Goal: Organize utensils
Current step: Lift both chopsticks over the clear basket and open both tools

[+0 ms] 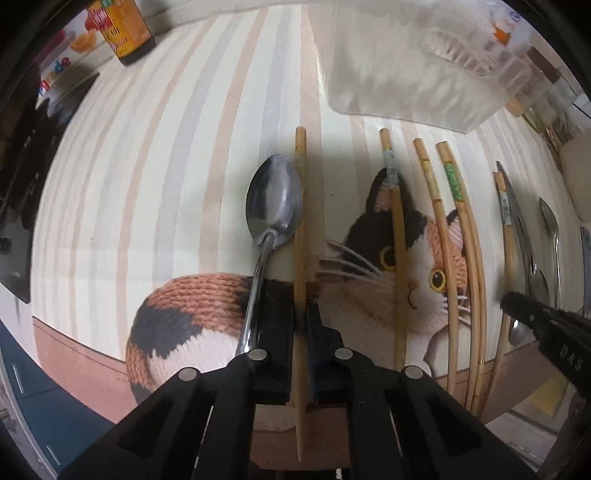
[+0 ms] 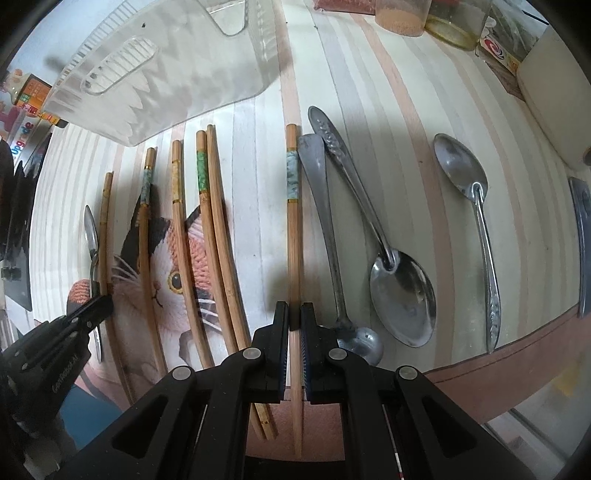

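In the left wrist view my left gripper (image 1: 302, 314) is shut on a plain wooden chopstick (image 1: 300, 221) that lies on the striped cat-print tablecloth (image 1: 147, 166). A metal spoon (image 1: 274, 203) lies right beside it on the left, touching it. In the right wrist view my right gripper (image 2: 294, 310) is shut on a chopstick with a blue-grey band (image 2: 293, 229). Several more chopsticks (image 2: 207, 229) lie in a row between the two grippers. The left gripper (image 2: 105, 301) shows at the far left there, the right gripper (image 1: 508, 299) at the far right of the left view.
A clear plastic container (image 2: 166, 74) stands behind the chopsticks. Right of my right gripper lie a flat metal utensil (image 2: 321, 192), a large spoon (image 2: 402, 291) and a smaller spoon (image 2: 461, 170). Jars (image 2: 454, 22) stand at the back, a sauce bottle (image 1: 129, 29) at the left.
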The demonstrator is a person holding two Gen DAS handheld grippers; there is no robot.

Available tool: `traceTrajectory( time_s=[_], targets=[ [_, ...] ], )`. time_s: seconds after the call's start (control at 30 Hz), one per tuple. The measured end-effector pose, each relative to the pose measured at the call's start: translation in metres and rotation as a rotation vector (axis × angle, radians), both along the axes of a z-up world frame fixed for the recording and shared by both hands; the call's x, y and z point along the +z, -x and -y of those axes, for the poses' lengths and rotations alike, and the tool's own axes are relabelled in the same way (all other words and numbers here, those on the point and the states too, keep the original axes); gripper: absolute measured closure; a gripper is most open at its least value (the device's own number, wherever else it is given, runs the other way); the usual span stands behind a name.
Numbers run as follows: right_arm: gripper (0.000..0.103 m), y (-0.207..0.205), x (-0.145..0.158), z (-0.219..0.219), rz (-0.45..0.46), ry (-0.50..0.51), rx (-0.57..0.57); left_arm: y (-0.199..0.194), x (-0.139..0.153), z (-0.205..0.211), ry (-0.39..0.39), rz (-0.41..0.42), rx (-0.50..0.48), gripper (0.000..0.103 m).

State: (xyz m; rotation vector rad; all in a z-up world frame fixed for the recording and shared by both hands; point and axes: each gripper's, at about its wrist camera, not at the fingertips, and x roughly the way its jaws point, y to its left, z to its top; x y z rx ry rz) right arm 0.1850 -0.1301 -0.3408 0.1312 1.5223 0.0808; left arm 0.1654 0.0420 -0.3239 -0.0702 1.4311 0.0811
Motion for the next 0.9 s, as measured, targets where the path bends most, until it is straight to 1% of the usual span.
traceTrajectory(
  time_s=[0.07,0.2,0.3,0.33,0.47,0.57,0.63,0.7,0.77,0.87,0.9],
  targets=[
    [0.096,-0.001,0.007,0.004,0.009,-0.012,-0.002,0.012,0.009,0.004,0.005,0.015,0.001,0.099],
    [0.097,-0.001,0.019,0.009,0.029,-0.037,-0.004,0.024,0.027,0.011,0.004,0.064,0.001,0.099],
    [0.097,-0.001,0.028,0.012,0.044,-0.071,-0.011,0.03,0.046,0.01,0.008,0.103,0.006,0.099],
    [0.097,-0.001,0.032,0.014,0.049,-0.081,-0.011,0.036,0.062,0.005,0.007,0.114,0.008,0.099],
    [0.097,-0.003,0.059,0.019,0.1,-0.122,-0.008,0.029,0.101,0.006,0.012,0.19,0.006,0.099],
    [0.097,-0.014,0.085,0.025,0.137,-0.168,-0.017,0.023,0.133,-0.002,0.053,0.232,0.023,0.099],
    [0.097,-0.03,0.106,0.026,0.164,-0.207,-0.025,0.006,0.155,-0.005,0.092,0.255,0.035,0.099],
    [0.097,-0.049,0.128,0.026,0.189,-0.246,-0.027,-0.019,0.176,-0.006,0.148,0.276,0.043,0.099],
    [0.097,-0.072,0.148,0.026,0.22,-0.276,-0.021,-0.045,0.19,-0.005,0.199,0.287,0.048,0.099],
    [0.097,-0.117,0.168,0.017,0.257,-0.282,-0.005,-0.085,0.2,-0.007,0.252,0.281,0.045,0.099],
    [0.097,-0.133,0.172,0.013,0.264,-0.275,-0.003,-0.107,0.199,-0.007,0.267,0.263,0.043,0.099]
  ],
)
